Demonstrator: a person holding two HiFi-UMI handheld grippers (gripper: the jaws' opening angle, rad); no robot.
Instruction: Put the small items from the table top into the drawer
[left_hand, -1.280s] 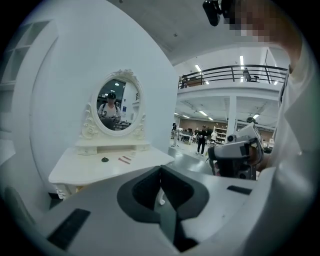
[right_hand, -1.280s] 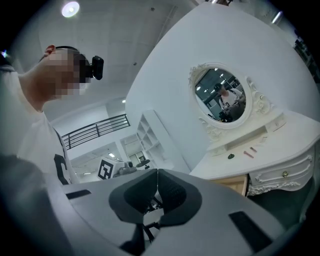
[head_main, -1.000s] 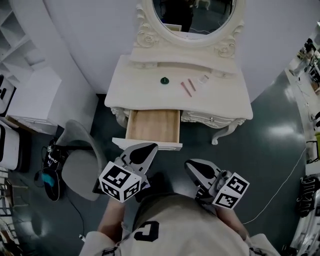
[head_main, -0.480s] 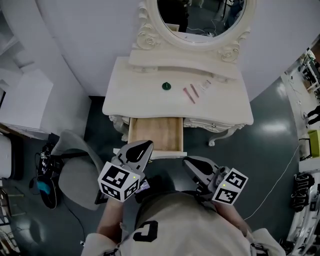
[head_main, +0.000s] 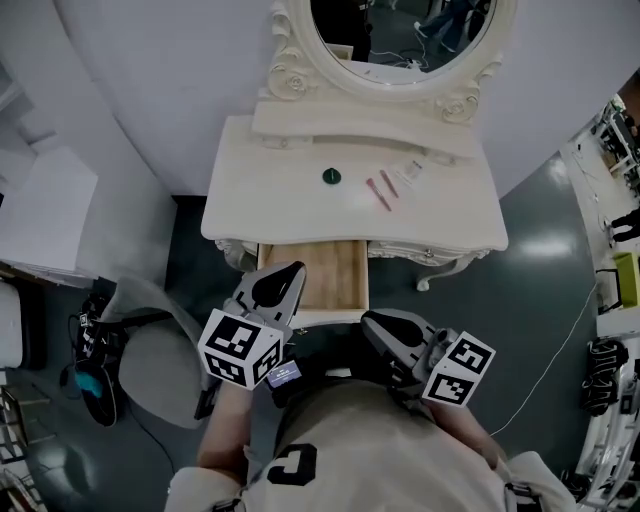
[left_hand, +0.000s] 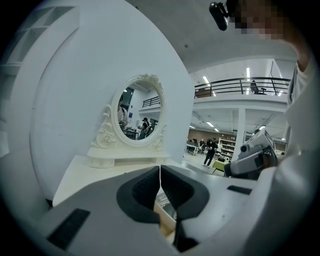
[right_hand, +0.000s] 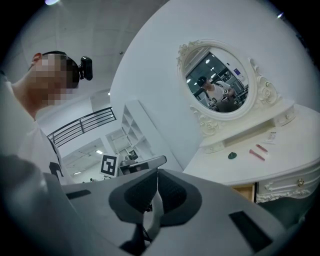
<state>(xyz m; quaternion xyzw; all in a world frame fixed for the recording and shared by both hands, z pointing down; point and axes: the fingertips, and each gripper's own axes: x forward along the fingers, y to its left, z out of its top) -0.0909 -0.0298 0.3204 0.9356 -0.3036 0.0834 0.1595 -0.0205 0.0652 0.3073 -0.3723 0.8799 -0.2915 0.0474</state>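
On the white dressing table's top (head_main: 270, 190) lie a dark green round item (head_main: 331, 177), two pink sticks (head_main: 380, 190) and a small pale packet (head_main: 410, 170). Below the top, the wooden drawer (head_main: 330, 272) stands pulled out, and nothing shows inside it. My left gripper (head_main: 288, 272) is shut and holds nothing, its tips over the drawer's front left corner. My right gripper (head_main: 370, 322) is shut too and holds nothing, just off the drawer's front right corner. The right gripper view shows the green item (right_hand: 231, 155), the sticks (right_hand: 258, 151) and the packet (right_hand: 271, 135) far ahead.
An ornate oval mirror (head_main: 400, 40) rises at the back of the table. A grey chair (head_main: 150, 350) stands on the floor to the left, with dark gear (head_main: 85, 370) beside it. White shelving (head_main: 40, 210) is further left, and a thin cable (head_main: 570, 340) runs over the floor at right.
Both grippers have moved forward towards the table. The left one's tips now overlap the drawer front. Both have stayed shut.
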